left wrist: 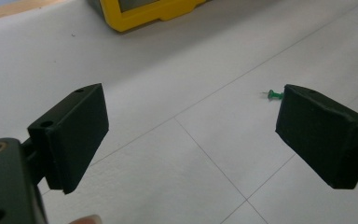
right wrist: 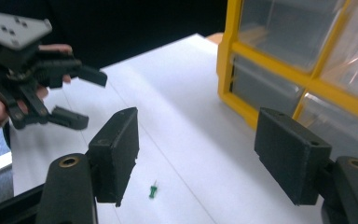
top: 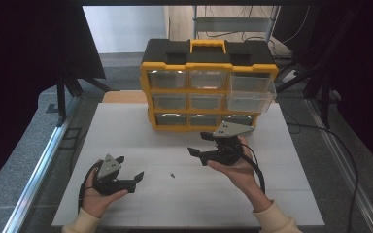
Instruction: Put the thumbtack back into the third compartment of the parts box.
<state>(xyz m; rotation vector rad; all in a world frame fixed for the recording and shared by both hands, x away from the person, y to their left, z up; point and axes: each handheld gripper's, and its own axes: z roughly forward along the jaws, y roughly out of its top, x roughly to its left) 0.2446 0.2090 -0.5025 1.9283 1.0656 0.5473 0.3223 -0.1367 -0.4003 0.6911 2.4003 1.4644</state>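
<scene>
Small green plastic push pin [top: 173, 174] lies on white table [top: 184, 204], between both grippers. Left gripper [top: 130, 170] wide open, empty, pin just right of it. Right gripper [top: 199, 143] wide open, empty, pin near-left of it.

You will find no readable text, label, brand, number or sign here. The black-and-yellow plastic drawer cabinet [top: 208, 82] on your white counter [top: 184, 194] bears no lettering you can make out, though any fine moulded marks may be too small and blurred to show.

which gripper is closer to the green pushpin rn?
Left, narrowly. The left gripper is open just left of the green pushpin; the right gripper is open, up and to its right.
</scene>
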